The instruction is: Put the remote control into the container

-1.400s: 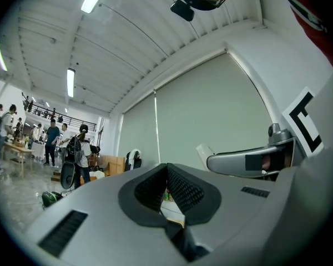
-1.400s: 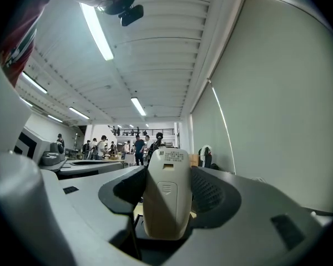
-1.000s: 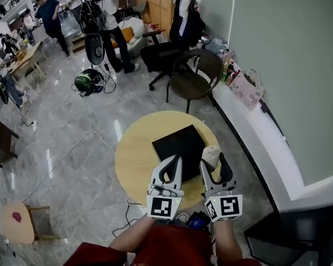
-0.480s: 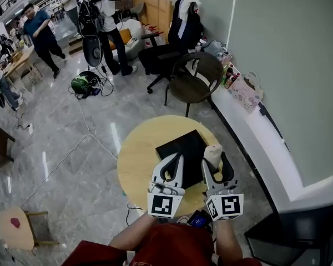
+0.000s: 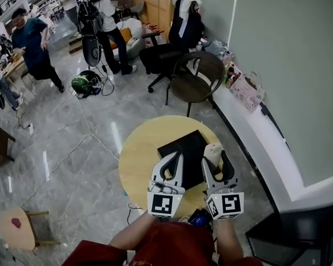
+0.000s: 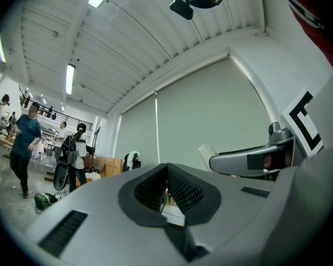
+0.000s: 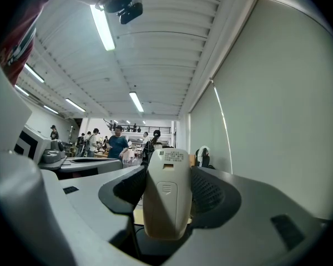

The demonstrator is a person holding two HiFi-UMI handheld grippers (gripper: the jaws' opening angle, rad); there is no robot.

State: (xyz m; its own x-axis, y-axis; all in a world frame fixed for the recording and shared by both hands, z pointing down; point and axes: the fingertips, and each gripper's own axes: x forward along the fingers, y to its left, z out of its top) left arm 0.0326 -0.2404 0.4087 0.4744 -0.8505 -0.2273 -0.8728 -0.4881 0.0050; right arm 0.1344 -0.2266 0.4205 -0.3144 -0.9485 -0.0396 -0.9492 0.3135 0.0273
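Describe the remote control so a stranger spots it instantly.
Find the round yellow table beside the grey-green wall, then the black container on it. Right of that, the right gripper clamps the remote control, cream and oblong where the container is black and square.

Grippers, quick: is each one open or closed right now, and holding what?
Left gripper: closed, nothing between its jaws.
Right gripper: closed on the remote.

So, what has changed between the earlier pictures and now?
Only a person in a blue shirt has walked nearer in the background. The right gripper still holds the beige plastic remote control near the black square container on the round wooden table; the left gripper stays shut and empty.
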